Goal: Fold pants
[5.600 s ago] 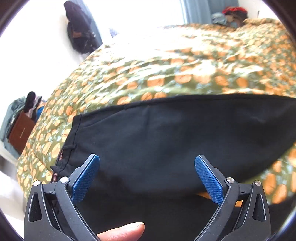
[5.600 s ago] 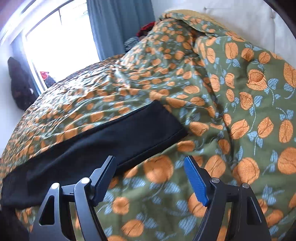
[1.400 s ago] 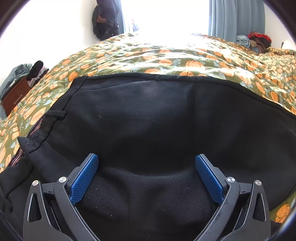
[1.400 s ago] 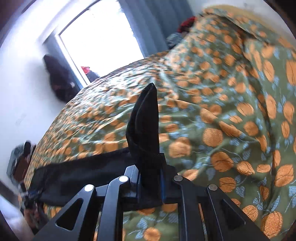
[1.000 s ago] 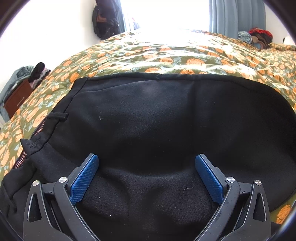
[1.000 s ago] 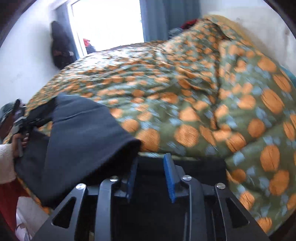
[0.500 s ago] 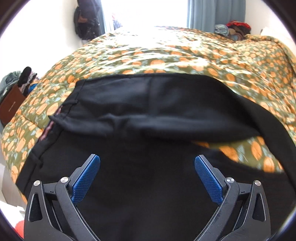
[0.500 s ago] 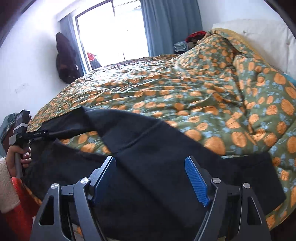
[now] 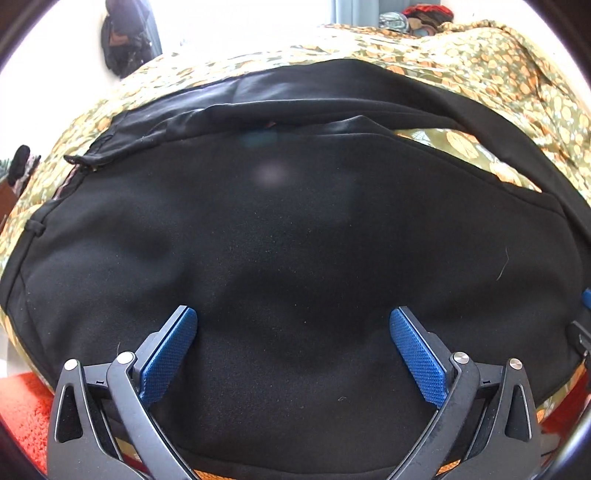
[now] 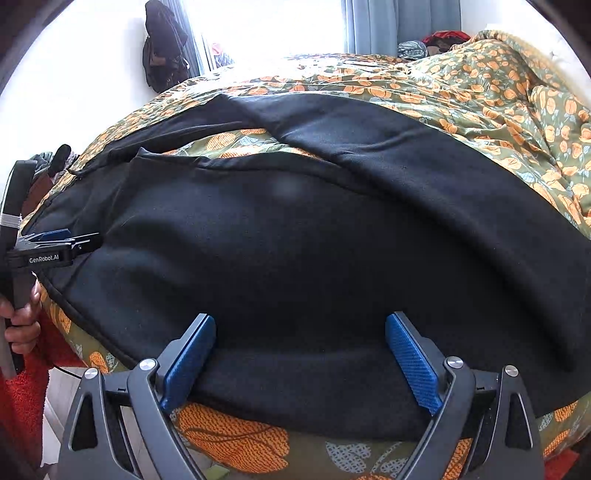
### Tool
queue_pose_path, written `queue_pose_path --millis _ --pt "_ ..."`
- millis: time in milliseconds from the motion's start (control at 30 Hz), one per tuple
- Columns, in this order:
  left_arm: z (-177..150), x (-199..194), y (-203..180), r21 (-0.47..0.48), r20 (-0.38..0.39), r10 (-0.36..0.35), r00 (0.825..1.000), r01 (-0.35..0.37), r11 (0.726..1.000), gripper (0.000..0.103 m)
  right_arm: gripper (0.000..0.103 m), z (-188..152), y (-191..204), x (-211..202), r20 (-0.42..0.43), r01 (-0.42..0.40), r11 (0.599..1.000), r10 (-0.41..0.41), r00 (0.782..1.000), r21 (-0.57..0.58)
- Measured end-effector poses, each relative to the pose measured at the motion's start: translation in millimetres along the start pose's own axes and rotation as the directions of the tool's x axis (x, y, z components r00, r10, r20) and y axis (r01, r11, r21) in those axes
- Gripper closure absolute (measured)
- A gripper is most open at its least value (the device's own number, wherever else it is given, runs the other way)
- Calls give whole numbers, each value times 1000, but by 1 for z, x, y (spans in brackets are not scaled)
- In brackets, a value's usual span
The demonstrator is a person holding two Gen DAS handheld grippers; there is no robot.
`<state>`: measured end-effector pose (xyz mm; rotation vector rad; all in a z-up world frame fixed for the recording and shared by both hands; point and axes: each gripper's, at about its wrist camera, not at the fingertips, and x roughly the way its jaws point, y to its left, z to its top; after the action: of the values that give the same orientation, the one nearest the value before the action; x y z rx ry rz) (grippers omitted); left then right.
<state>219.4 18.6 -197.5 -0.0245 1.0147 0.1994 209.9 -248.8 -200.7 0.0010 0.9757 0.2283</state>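
Nearest in the right wrist view, the right gripper (image 10: 300, 363) has its blue-padded jaws spread wide and opening further, with only the near edge of the pair of black fleece-like pants (image 10: 295, 251) lying below the gap; the pads do not press on the cloth. In the left wrist view the left gripper (image 9: 293, 356) also stands with its jaws wide apart over the same dark cloth, gripping nothing. The person's hand (image 10: 20, 317) around that tool's handle shows at the left edge of the right view.

The pants lie along the near edge of the green bedspread printed with orange flowers (image 10: 480, 88). One layer sits roughly doubled over the other, but the far leg runs off at a slant, so a wedge of bedspread shows between the two black layers. The waistband corner with its striped trim (image 9: 79, 162) lies to the left.

By the look of it, the lengthwise fold has just been laid down and let go. The next move seems to call for squaring things up: taking the slanted leg and drawing it onto the lower one so the edges match, before any fold across the length.

Further off stand blue curtains (image 10: 373, 26) and a dark bag hung on the wall (image 10: 162, 48).
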Motion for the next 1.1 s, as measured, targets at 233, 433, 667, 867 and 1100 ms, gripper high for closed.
queue_pose_path --millis 233,433,667,867,1100 --pt "-2 1 1 37 17 0 1000 0 999 1 9 2 -1 -5 8 -29 1000 29 1000 4" --pt "-5 -1 -2 38 38 14 999 -15 999 1 9 3 -42 -43 133 -227 950 201 970 214" --pt "-6 -2 -4 31 38 28 999 -29 999 1 11 -16 -162 -50 330 -350 640 156 931 685" --pt "-9 -4 -7 33 57 42 997 -44 998 1 11 -28 -173 -44 368 -387 369 123 922 845" --pt "-11 -5 -9 29 58 45 997 -47 998 1 17 -35 -190 -34 379 -384 203 61 923 901"
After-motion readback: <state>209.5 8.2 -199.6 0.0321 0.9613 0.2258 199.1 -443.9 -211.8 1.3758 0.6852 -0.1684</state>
